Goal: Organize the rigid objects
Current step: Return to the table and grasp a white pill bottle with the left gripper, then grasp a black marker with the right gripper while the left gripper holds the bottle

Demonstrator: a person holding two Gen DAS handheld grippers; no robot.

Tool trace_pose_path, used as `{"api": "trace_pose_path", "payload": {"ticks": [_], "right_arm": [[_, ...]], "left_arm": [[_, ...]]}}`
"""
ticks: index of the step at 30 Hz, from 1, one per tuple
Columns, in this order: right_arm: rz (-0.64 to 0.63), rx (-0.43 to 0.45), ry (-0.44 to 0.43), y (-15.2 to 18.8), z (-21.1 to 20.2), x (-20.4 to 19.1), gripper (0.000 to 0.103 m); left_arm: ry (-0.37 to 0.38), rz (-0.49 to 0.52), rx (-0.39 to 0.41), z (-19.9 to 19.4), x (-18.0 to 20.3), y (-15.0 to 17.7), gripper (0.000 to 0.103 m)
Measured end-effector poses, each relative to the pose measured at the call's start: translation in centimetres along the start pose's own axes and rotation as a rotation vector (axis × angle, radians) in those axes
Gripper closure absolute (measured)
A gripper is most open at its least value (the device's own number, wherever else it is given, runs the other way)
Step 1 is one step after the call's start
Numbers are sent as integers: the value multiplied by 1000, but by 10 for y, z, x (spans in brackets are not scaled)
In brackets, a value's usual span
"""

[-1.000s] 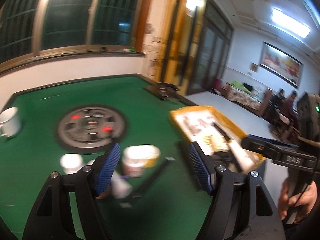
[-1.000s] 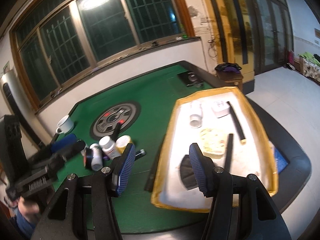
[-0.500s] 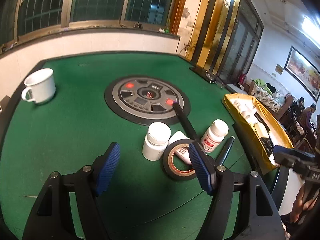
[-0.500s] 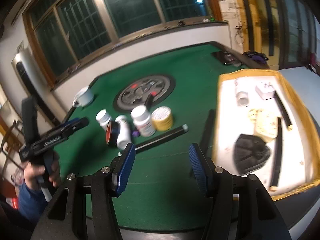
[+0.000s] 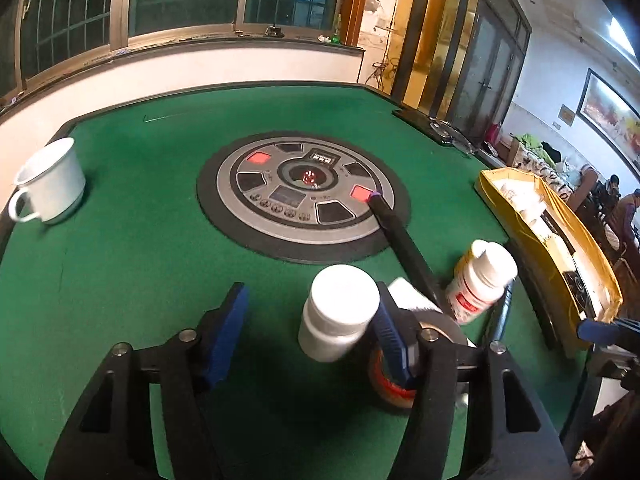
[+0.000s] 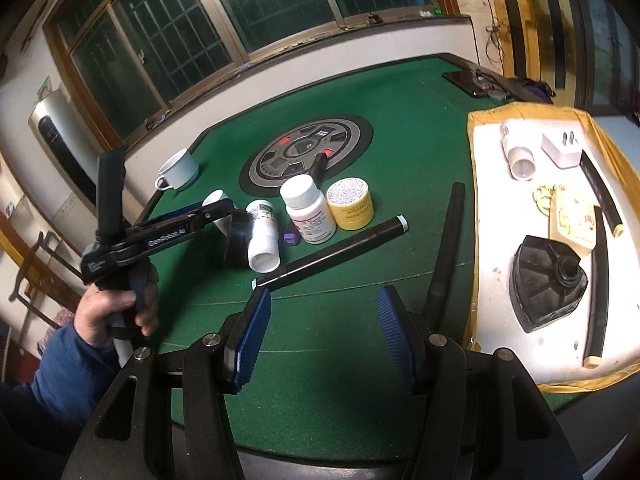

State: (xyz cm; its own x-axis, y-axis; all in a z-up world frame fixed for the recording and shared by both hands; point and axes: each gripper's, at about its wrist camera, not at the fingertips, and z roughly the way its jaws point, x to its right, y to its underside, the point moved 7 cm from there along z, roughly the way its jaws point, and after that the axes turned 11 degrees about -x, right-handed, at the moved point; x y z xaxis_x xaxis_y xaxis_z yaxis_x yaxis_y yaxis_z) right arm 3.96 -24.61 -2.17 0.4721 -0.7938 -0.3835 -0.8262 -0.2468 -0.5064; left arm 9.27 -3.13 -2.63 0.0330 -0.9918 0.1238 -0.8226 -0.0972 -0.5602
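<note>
Green felt table, left hand-held gripper tilted down, closing around white bottle

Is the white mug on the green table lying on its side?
No, the white mug stands upright on the green table, with its open mouth facing up and its handle to the side.

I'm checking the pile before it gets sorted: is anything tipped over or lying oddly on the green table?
Yes. One white bottle lies on its side against the black tape roll, while the bottles beside it stand upright. In the yellow tray, another white bottle also lies on its side.
</note>
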Motion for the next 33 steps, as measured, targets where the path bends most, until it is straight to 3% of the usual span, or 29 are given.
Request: {"api": "trace_pose_path", "payload": {"ticks": [4, 8, 16, 23, 24, 28, 33], "right_arm": [[-6, -15, -17, -11, 6, -1, 52], [65, -79, -59, -28, 25, 4, 52], [157, -200, 13, -44, 74, 6, 52], [43, -208, 224, -57, 99, -7, 52], [22, -212, 236, -55, 99, -9, 53], [-50, -219, 247, -42, 90, -3, 83], [-53, -193, 210, -24, 73, 3, 90]], "left_arm": [[31, -9, -34, 14, 3, -4, 51], [40, -19, -48, 17, 4, -5, 71], [34, -41, -44, 10, -6, 0, 71], [23, -19, -42, 8, -6, 2, 71], [27, -20, -44, 7, -7, 3, 71], [25, -27, -44, 7, -9, 2, 71], [19, -23, -44, 7, -8, 2, 71]]}}
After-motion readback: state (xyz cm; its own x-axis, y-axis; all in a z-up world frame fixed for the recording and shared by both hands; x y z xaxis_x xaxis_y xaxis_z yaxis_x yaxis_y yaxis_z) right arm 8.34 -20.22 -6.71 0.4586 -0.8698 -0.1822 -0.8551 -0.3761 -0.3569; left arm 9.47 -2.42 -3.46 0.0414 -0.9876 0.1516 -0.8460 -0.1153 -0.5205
